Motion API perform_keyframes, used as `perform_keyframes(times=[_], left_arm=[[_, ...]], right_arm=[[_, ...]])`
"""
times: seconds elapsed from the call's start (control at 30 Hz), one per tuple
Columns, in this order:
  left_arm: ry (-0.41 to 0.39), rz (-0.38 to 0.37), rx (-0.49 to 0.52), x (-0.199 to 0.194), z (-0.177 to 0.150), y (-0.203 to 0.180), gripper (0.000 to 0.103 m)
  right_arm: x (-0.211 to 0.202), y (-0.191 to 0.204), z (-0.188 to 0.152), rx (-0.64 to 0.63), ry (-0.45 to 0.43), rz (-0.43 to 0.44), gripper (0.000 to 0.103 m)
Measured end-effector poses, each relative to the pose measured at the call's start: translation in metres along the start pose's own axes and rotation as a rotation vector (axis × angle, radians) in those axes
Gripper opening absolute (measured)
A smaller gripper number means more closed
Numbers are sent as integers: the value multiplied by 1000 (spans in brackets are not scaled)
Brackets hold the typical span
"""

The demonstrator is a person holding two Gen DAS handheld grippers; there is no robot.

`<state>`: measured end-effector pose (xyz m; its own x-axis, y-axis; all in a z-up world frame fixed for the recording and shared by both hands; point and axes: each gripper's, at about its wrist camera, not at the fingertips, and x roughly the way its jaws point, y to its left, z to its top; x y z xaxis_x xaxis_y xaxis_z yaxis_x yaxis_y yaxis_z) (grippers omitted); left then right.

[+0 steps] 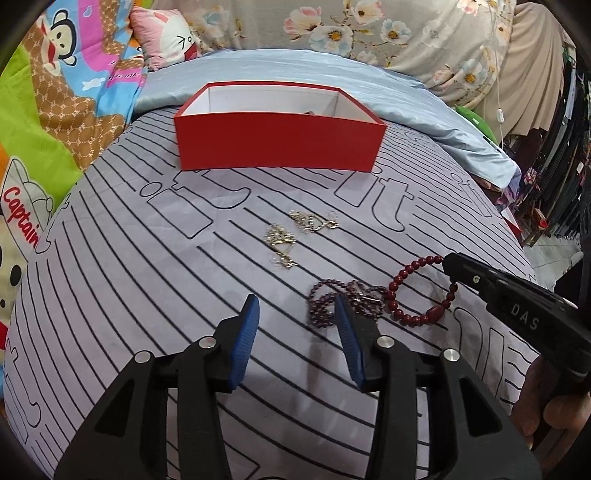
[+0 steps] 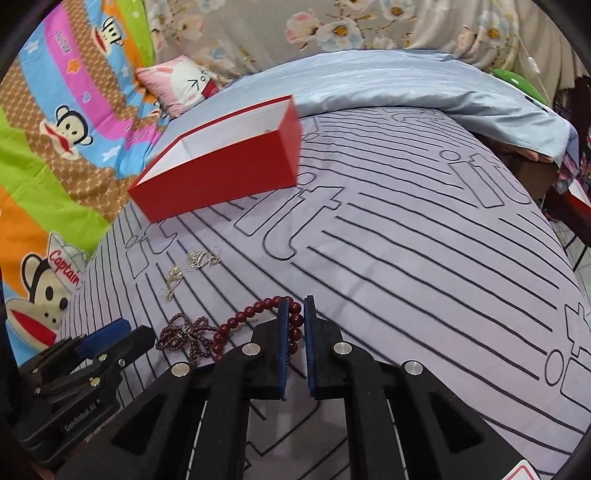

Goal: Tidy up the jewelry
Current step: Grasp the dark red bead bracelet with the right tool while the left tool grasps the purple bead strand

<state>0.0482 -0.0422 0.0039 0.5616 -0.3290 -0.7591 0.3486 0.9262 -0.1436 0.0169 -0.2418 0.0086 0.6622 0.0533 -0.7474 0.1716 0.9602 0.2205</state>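
Note:
A red bead bracelet [image 1: 402, 295] lies on the striped grey cloth. My right gripper [image 2: 296, 306] is shut on its far side, beads [image 2: 295, 323] between the blue pads; the gripper also shows in the left wrist view [image 1: 452, 264]. A dark purple bead necklace [image 1: 325, 302] lies bunched just left of the bracelet. My left gripper [image 1: 295, 306] is open and empty, its right finger over the necklace. Two gold chain pieces [image 1: 280, 243] [image 1: 314, 219] lie farther out. An open red box [image 1: 277, 136] with a white inside stands beyond them; something small lies in it.
A light blue quilt [image 1: 332, 74] lies behind the box. A cartoon monkey blanket [image 1: 55, 110] and pink pillow [image 1: 162, 33] are at the left. Floral fabric [image 1: 369, 26] hangs at the back. The bed edge drops off at the right.

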Motion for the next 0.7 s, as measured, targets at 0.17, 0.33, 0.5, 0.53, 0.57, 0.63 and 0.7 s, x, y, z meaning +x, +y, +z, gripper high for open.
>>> perform_keyframes(times=[0.17,0.33,0.5,0.53,0.57,0.63,0.7], left_arm=[[17,-15,31,5,-3,-12,45],[33,-10,33,13,-7,-14,44],[29,-5,30,16,-8,-14,31],[27,-7,28,16,-7,-13,27],[27,-5,28,17,-7,-13,22],[25,-11,31,18,-6,-12,9],[25,-17,25,18,-5,-11,3]], right_arm=[[3,-9,-2,8,23,-6,8],[6,-7,-7,2,37,11,8],[9,-4,-9,-6,47,24,8],[9,-3,-10,-9,50,26,8],[10,-1,-11,-11,53,29,8],[11,1,-12,-17,58,32,8],[12,3,-13,-21,60,34,8]])
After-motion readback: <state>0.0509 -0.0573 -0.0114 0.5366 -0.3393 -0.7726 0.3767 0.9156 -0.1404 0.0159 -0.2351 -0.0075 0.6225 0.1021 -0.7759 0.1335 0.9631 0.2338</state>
